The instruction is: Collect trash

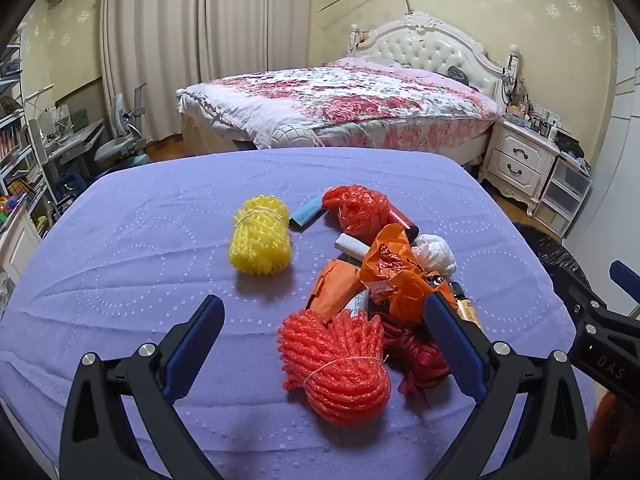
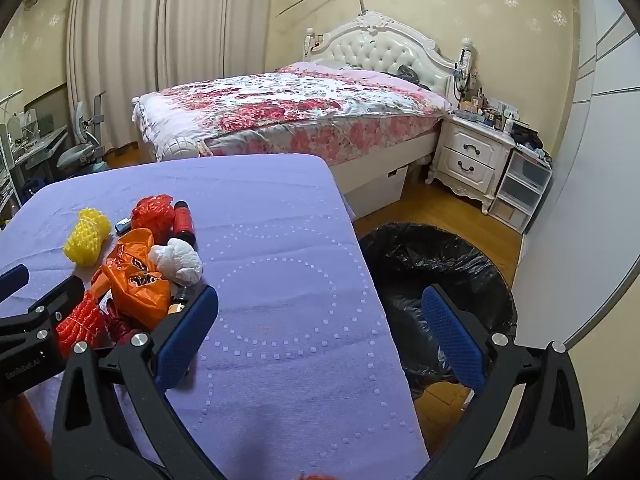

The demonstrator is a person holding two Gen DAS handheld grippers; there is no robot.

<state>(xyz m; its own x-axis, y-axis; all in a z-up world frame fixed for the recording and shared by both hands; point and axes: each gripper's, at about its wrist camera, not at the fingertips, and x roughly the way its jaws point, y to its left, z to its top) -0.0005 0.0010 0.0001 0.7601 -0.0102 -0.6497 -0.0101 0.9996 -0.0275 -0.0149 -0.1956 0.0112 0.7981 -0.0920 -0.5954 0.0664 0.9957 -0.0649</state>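
A pile of trash lies on the purple-covered table (image 1: 140,240). It holds a red foam net (image 1: 336,364), a yellow foam net (image 1: 260,240), an orange plastic bag (image 1: 396,276), a red crumpled bag (image 1: 358,208), a white wad (image 1: 436,256) and small tubes. My left gripper (image 1: 324,340) is open, its jaws on either side of the red foam net, just above it. My right gripper (image 2: 320,328) is open and empty over the table's right edge. The yellow net (image 2: 86,242), orange bag (image 2: 136,280) and white wad (image 2: 178,262) show at its left.
A bin lined with a black bag (image 2: 436,276) stands on the wood floor right of the table. A bed (image 1: 340,100) and a white nightstand (image 1: 520,156) are behind. A desk and shelves (image 1: 24,152) are at far left.
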